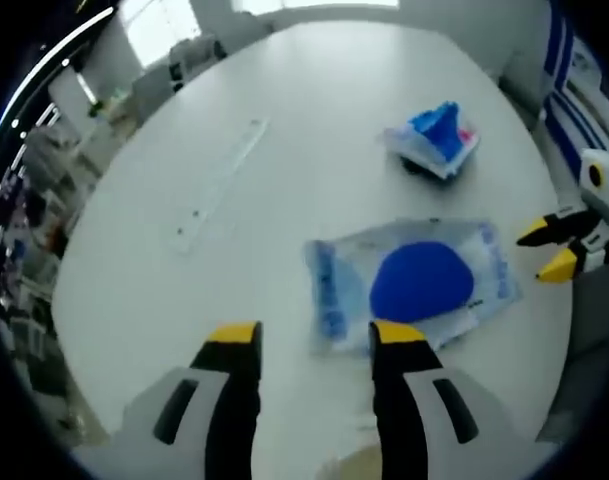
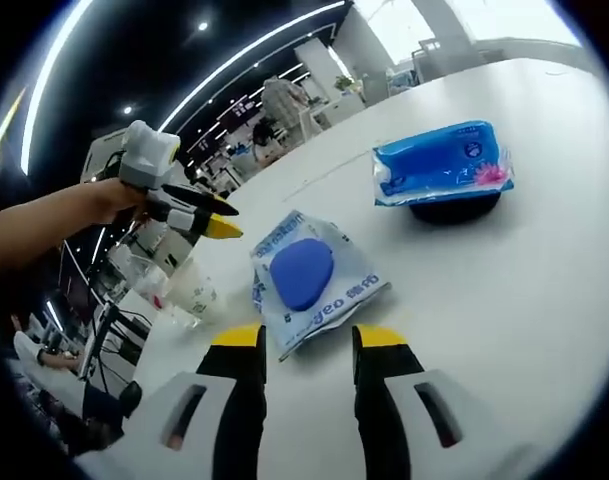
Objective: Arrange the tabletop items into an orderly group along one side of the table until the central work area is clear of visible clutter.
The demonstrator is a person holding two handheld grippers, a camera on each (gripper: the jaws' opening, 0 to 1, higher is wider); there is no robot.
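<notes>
Our jaws stand apart and empty on both sides. In the left gripper view, the left gripper (image 1: pixel 315 334) hangs over the table (image 1: pixel 314 110) with its jaws wide and nothing between them. Going left to right there, a clear ruler (image 1: pixel 219 183) lies at ten o'clock, the flat pouch (image 1: pixel 412 281) with a blue oval on it lies just past the one-o'clock jaw tip, and a blue pack (image 1: pixel 436 139) sits farther off at one o'clock.

In the right gripper view, the right gripper (image 2: pixel 305 336) is likewise parted around empty air, the pouch (image 2: pixel 312 276) lying just ahead at twelve o'clock and the blue pack (image 2: pixel 442 166) resting on a dark base at two o'clock.

We judge we are at the approach to the pouch, with nothing gathered yet. The next move calls for lowering one gripper flat to the tabletop, pinching a pouch edge, and sliding it beside the pack.
</notes>
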